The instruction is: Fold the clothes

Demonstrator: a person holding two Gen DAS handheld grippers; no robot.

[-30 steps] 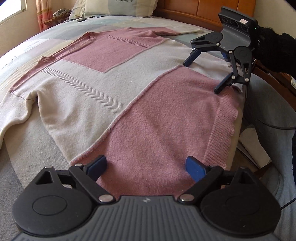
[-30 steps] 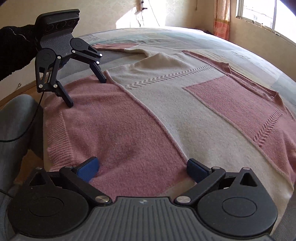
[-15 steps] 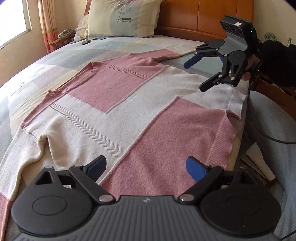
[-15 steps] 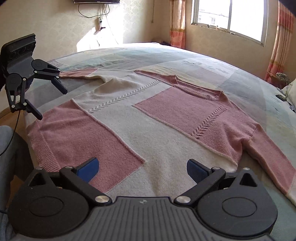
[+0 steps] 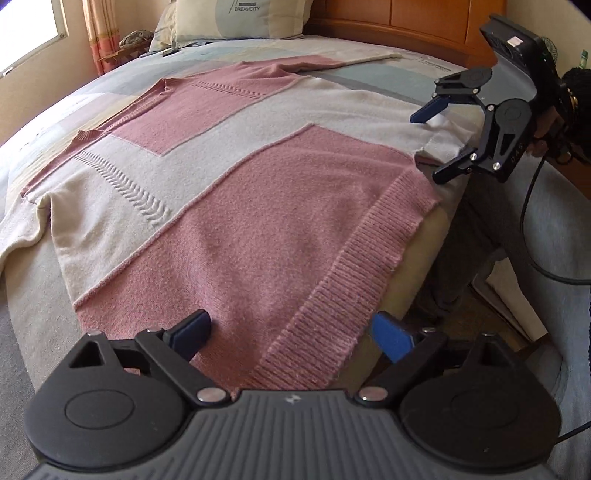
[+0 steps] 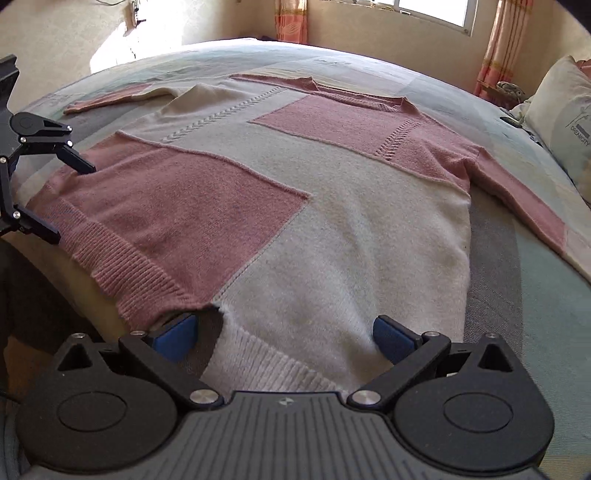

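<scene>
- Sweater (image 5: 229, 192): pink and cream colour-block knit, spread flat, front up, across the bed (image 6: 517, 295); ribbed hem at the near edge of the mattress, neckline at the far side, both sleeves stretched outward.
- Bed: patchwork cover in pale blue, grey and cream; wooden headboard (image 5: 406, 14) at the far right in the left wrist view.
- Pillow (image 5: 236, 18): cream, printed "DREAMCITY", leaning at the head of the bed.
- Left gripper (image 5: 291, 334): jaws spread wide, grasping nothing; low over the pink hem corner, one blue pad over the knit, the other past the hem at the mattress edge.
- Right gripper (image 6: 282, 334): jaws spread wide, grasping nothing; at the cream hem corner, where its left pad sits beneath a lifted fold of the pink hem.
- Curtains (image 6: 291, 18): orange-patterned, beside the window on the far wall.
</scene>
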